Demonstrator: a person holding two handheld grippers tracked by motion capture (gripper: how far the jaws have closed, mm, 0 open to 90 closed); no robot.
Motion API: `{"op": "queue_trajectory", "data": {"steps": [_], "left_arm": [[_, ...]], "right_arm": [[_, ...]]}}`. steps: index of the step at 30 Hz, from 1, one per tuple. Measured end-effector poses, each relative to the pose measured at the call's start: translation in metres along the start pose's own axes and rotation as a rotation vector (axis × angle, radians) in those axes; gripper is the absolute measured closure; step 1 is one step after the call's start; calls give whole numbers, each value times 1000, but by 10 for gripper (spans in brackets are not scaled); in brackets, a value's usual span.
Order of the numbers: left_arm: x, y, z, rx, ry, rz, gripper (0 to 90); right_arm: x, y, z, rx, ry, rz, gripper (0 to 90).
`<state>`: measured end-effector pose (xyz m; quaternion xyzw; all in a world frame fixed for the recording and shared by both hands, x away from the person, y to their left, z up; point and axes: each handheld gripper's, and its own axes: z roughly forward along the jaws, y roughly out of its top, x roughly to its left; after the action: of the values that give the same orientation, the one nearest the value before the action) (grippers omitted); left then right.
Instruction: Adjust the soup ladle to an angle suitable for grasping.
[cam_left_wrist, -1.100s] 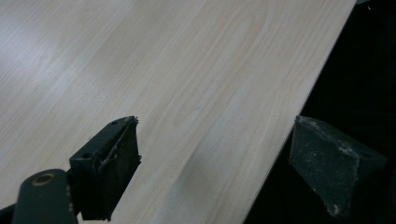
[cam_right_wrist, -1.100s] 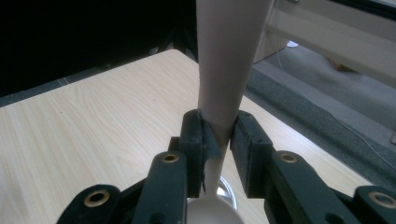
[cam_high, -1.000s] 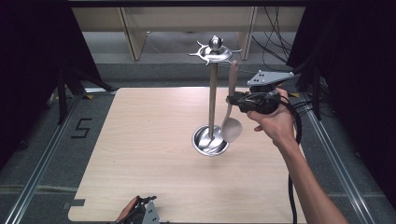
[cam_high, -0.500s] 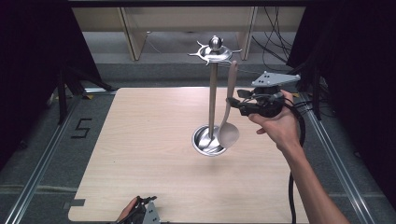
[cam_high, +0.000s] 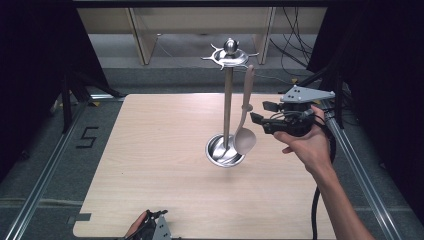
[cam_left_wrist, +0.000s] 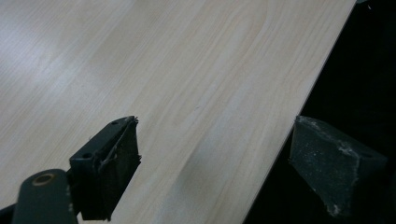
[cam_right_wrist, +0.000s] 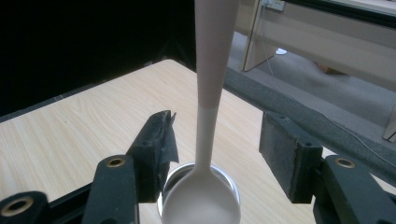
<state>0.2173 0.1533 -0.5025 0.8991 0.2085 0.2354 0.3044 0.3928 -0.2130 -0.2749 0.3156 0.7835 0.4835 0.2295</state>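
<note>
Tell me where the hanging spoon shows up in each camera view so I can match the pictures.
High view: the spoon hangs from the metal stand right of its pole, at centre, left of the right gripper.
Left gripper view: the spoon is not in it; wooden table past the open jaws.
Right gripper view: the spoon hangs between the open jaws, untouched.
Shared landmark: the light wooden table.

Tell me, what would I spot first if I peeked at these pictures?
A tall shiny metal utensil stand rises from the middle of the wooden table, and a pale spoon hangs from a hook at its top, bowl down by the stand's round base. Just right of it, the right tool faces the spoon; its jaws have just been opening, and the spoon's handle sits loose between them, untouched.
</note>
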Motion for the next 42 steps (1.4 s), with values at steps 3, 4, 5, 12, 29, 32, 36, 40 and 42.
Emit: {"op": "queue_trajectory", "data": {"steps": [3, 4, 5, 12, 29, 32, 36, 40, 42], "left_arm": [[0, 0, 0, -2, -6, -3, 148], [0, 0, 0, -2, -6, -3, 149], [0, 0, 0, -2, -6, -4, 149], [0, 0, 0, -3, -9, -7, 149], [0, 0, 0, -9, -7, -13, 148], [0, 0, 0, -8, -4, -12, 148], [0, 0, 0, -9, -3, -13, 148], [0, 0, 0, -6, 0, -11, 149], [1, 0, 0, -7, 1, -10, 149]], "right_arm": [[-1, -9, -4, 3, -1, -4, 441], [0, -11, -5, 8, 0, 15, 440], [-1, -13, -5, -1, -9, 1, 438], [2, -32, -8, 39, -27, 1, 421], [17, -79, -19, 74, -32, -25, 408], [20, -90, -20, 82, -33, -13, 408], [20, -103, -21, 72, -21, -15, 409], [25, -116, -23, 81, -42, 16, 409], [24, -123, -22, 92, -43, -4, 410]]}}
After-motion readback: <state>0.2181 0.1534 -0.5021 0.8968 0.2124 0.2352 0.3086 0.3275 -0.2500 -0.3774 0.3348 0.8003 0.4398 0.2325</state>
